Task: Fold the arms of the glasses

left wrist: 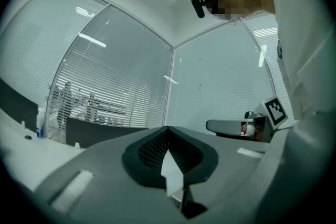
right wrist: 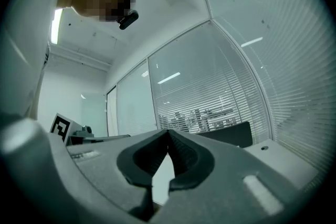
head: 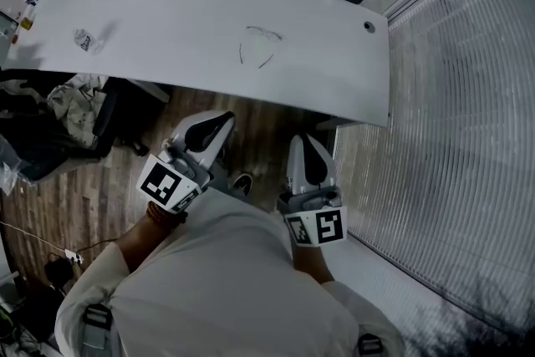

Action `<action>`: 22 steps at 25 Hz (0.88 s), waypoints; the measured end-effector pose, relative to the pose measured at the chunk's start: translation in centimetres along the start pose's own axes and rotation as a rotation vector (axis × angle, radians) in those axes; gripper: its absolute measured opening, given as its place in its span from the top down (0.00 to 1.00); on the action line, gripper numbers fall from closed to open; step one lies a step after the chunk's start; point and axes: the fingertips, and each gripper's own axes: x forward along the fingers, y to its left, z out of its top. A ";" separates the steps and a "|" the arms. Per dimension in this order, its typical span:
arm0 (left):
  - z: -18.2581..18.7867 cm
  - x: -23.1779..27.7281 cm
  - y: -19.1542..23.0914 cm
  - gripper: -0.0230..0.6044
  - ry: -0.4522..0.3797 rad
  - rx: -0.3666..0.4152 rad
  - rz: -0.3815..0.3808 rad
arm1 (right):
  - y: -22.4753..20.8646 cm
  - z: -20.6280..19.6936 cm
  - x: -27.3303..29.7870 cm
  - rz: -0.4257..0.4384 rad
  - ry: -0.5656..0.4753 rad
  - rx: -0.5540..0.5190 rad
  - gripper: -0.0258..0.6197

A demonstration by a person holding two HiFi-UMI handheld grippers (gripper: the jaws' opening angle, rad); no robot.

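Only the head view is showing the glasses [head: 259, 46], lying arms open on the white bench [head: 167, 29], well apart from both grippers. The left gripper [head: 219, 123] and right gripper [head: 308, 148] are pressing their jaws together, holding nothing.

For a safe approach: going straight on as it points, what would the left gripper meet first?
Probably nothing near: the shut left gripper seems to aim above the table, toward the blinds; depth is unclear.
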 end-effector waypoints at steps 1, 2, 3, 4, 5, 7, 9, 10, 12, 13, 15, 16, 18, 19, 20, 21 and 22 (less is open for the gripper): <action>-0.1 0.1 0.7 0.96 0.000 0.005 0.009 | -0.1 -0.2 0.5 0.006 0.005 0.000 0.96; -0.1 0.3 1.5 0.96 0.000 0.011 0.016 | -0.3 -0.4 1.1 0.011 0.009 -0.004 0.96; -0.2 0.6 2.4 0.96 -0.002 0.015 0.023 | -0.5 -0.5 2.1 0.016 0.011 -0.007 0.96; -0.3 1.1 3.6 0.96 -0.005 0.017 0.027 | -0.8 -0.7 3.2 0.018 0.011 -0.010 0.96; -0.4 1.6 4.7 0.96 -0.006 0.017 0.028 | -1.1 -0.9 4.5 0.019 0.010 -0.013 0.96; -0.6 2.9 7.2 0.96 -0.008 0.013 0.024 | -1.6 -1.3 7.2 0.016 0.008 -0.020 0.96; -0.6 4.2 10.0 0.96 -0.017 0.006 0.016 | -2.1 -1.3 10.4 0.014 0.009 -0.035 0.96; -0.4 4.9 11.4 0.96 -0.023 0.005 0.010 | -2.2 -1.2 12.1 0.014 0.010 -0.044 0.96; 0.0 6.0 14.3 0.96 -0.028 0.021 -0.010 | -2.4 -0.7 15.5 0.012 0.013 -0.064 0.96; 0.2 6.6 15.6 0.96 -0.028 0.032 -0.020 | -2.4 -0.5 17.1 0.010 0.014 -0.073 0.96; 0.4 7.8 17.9 0.96 -0.023 0.041 -0.037 | -2.7 -0.3 19.7 0.004 0.012 -0.089 0.96; 0.4 8.4 18.9 0.96 -0.016 0.039 -0.045 | -2.9 -0.4 20.8 -0.002 0.011 -0.094 0.96; 0.3 9.4 21.0 0.96 -0.001 0.042 -0.066 | -3.4 -0.9 22.6 -0.023 0.014 -0.094 0.96; 0.1 10.0 21.9 0.96 0.004 0.050 -0.078 | -3.7 -1.2 23.4 -0.032 0.018 -0.092 0.96; 0.0 10.5 22.5 0.96 0.006 0.058 -0.089 | -3.9 -1.4 24.0 -0.037 0.025 -0.092 0.96; -0.2 11.0 23.0 0.96 0.012 0.063 -0.101 | -4.1 -1.6 24.4 -0.039 0.033 -0.095 0.96; -0.6 11.5 23.3 0.96 0.027 0.072 -0.113 | -4.5 -1.8 24.8 -0.039 0.042 -0.100 0.96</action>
